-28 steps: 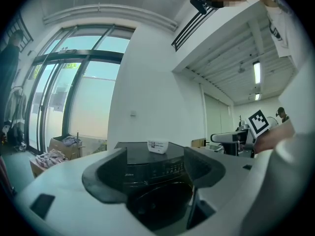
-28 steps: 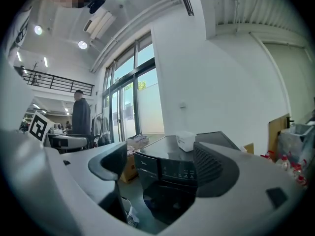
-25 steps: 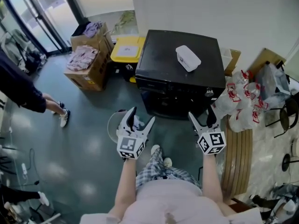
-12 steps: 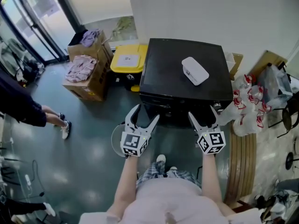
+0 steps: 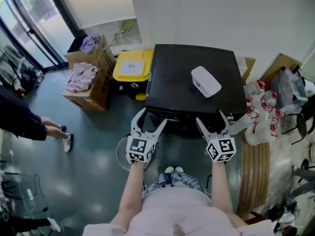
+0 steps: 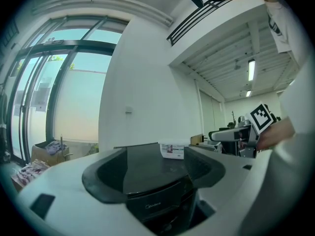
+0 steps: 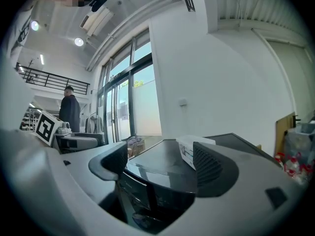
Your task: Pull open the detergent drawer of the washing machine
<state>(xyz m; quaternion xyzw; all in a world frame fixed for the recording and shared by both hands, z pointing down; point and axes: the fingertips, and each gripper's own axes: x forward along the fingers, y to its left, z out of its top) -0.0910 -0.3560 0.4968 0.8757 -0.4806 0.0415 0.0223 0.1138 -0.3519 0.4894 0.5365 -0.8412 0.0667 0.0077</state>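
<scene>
Head view first: the big black washing machine (image 5: 197, 77) sits in the upper middle of the frame, with a small white plastic box (image 5: 205, 81) lying on its flat top. A second ago the machine was further up the frame and there was bare floor between it and the tools. Now the person has stepped in, and the tips of the left gripper (image 5: 151, 118) and the right gripper (image 5: 210, 118) both reach the machine's front edge. Both grippers were wide open then and are wide open now, with nothing in them. A yellow bin (image 5: 130, 65) and a brown cardboard box of clothes (image 5: 86, 80) stand to the left of the machine. Left gripper view next: its two jaws are spread far apart and hold nothing. Between them, low in the middle of the frame, shows the dark front panel where I think the detergent drawer (image 6: 147, 200) is, and it looks shut. Right gripper view last: its jaws are spread wide too and are empty, with the machine's top and the white box showing between them. A person in a dark coat (image 7: 70, 109) stands far off at the left. Stepping closer means the drawer is now in reach, but no jaw is on it yet, so the pull has not begun.
</scene>
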